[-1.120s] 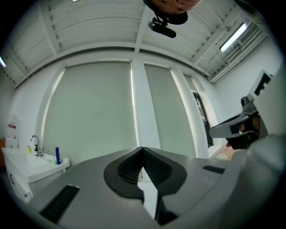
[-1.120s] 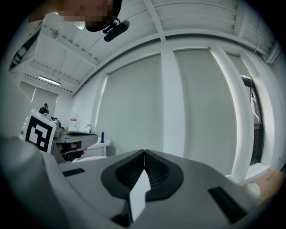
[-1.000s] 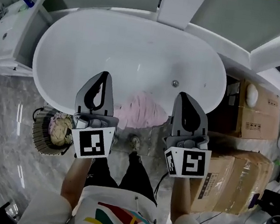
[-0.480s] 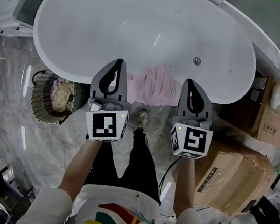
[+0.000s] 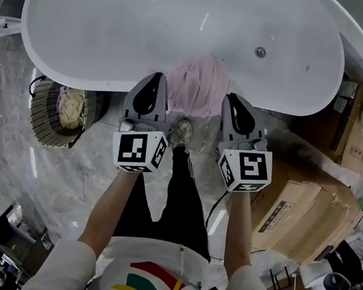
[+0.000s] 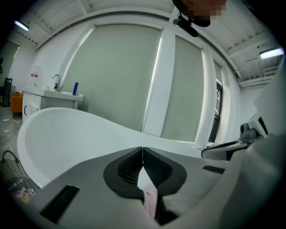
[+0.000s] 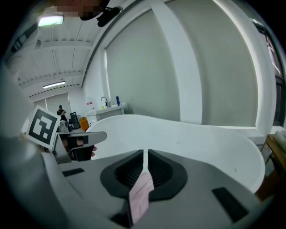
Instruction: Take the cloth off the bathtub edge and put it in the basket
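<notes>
Honestly nothing's done yet: the cloth (image 5: 196, 86) hangs over the tub (image 5: 110, 32) edge between the left gripper (image 5: 156, 78) and right gripper (image 5: 233, 99), both pinched closed on nothing, so grabbing it and carrying it to the basket (image 5: 39, 116) at left is all ahead.

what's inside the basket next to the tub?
Crumpled cloth, cream with some pink, sits in the basket. The basket's bottom and anything under that cloth are covered.
</notes>
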The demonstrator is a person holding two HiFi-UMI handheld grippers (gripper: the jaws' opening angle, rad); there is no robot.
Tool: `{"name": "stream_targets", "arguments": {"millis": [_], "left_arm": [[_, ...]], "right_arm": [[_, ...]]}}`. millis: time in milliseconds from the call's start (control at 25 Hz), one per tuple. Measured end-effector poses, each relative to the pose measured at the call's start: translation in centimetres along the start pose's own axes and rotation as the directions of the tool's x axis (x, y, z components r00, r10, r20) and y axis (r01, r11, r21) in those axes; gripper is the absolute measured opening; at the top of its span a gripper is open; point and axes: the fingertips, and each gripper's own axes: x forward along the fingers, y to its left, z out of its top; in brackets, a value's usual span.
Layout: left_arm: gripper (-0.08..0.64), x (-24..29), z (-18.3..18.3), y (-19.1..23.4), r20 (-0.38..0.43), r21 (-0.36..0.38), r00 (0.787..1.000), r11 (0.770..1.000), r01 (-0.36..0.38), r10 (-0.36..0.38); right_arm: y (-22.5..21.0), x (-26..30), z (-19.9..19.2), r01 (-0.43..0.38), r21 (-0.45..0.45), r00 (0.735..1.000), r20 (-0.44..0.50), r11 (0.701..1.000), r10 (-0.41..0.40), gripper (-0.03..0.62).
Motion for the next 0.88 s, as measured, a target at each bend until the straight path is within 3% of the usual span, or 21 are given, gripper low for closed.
{"name": "stream_targets", "arguments": {"millis": [40, 120, 160, 200, 240, 320, 400, 560, 720, 880], "left_arm": [[0.018, 0.0, -0.6, -0.1, -0.013, 0.001, 1.0, 1.0, -0.001, 0.001], [0.019, 0.2, -1.5, -0.4, -0.038, 0.011, 0.999, 1.0, 0.009, -0.009], [0.02, 0.2, -1.9, -0.6, -0.05, 0.018, 0.999, 1.0, 0.019, -0.018], [0.033, 0.3, -2.3, -0.8, -0.065, 0.025, 0.997, 0.999, 0.03, -0.029], [0.091, 0.3, -2.8, -0.9, -0.082, 0.03, 0.996, 0.999, 0.042, -0.039], [0.219, 0.2, -3.8, -1.2, -0.122, 0.037, 0.991, 0.998, 0.059, -0.054], [0.264, -0.1, -5.0, -1.1, -0.156, 0.046, 0.987, 0.997, 0.056, -0.049], [0.307, -0.8, -7.9, 0.2, -0.234, 0.05, 0.972, 0.999, 0.005, 0.007], [0.341, -1.1, -11.5, 1.6, -0.342, 0.016, 0.938, 0.999, -0.049, 0.051], [0.362, -1.1, -14.2, 2.4, -0.417, 0.026, 0.905, 0.996, -0.083, 0.087]], "right_arm": [[0.0, 0.0, -0.7, -0.005, 0.008, 1.0, -0.016, 1.0, 0.005, 0.029], [-0.2, 0.1, -1.8, -0.017, 0.037, 0.999, -0.04, 0.999, 0.018, 0.158], [-0.3, 0.2, -2.3, -0.018, 0.052, 0.999, -0.05, 0.999, 0.021, 0.19], [-0.5, 0.3, -2.8, -0.015, 0.064, 0.998, -0.06, 0.998, 0.019, 0.225], [-0.7, 0.4, -3.2, -0.008, 0.074, 0.997, -0.07, 0.997, 0.013, 0.249], [-1.3, 0.5, -4.0, 0.015, 0.099, 0.996, -0.085, 0.995, -0.007, 0.268], [-2.2, 0.6, -4.8, 0.047, 0.129, 0.995, -0.093, 0.991, -0.035, 0.27], [-3.8, 1.2, -7.4, 0.116, 0.165, 0.985, -0.146, 0.979, -0.092, 0.272], [-5.1, 1.2, -10.8, 0.208, 0.139, 0.956, -0.24, 0.968, -0.171, 0.311], [-5.5, 1.2, -12.7, 0.229, 0.203, 0.947, -0.273, 0.952, -0.17, 0.328]]}}
